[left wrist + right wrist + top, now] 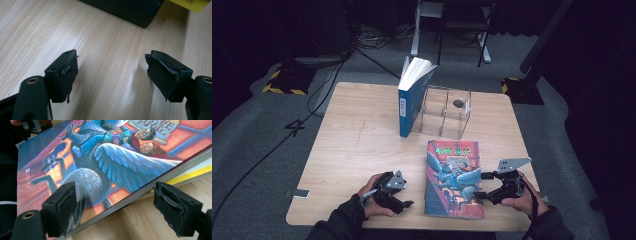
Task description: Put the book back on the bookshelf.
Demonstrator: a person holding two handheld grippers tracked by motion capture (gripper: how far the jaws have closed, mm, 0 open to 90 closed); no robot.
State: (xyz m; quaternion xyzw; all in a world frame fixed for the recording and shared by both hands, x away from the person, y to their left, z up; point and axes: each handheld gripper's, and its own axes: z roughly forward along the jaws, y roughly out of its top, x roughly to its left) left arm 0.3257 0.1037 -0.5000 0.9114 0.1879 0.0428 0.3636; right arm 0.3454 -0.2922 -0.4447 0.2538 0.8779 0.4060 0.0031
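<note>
The wooden table (357, 145) is carrying everything here. At the back, a blue book (411, 97) is standing upright, leaning against a clear acrylic holder (446, 112). The illustrated book (453, 177) is lying flat near your edge, between your hands. Your right gripper (482, 186) is sitting wide open at that book's right edge, one jaw over the cover, not squeezing. Your left gripper (404, 197) is hanging open too, holding nothing, just over bare wood.

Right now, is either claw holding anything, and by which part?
Nothing is held. The right claw stands open astride the edge of the flat book, pads off it; the left claw is open over bare table.
</note>
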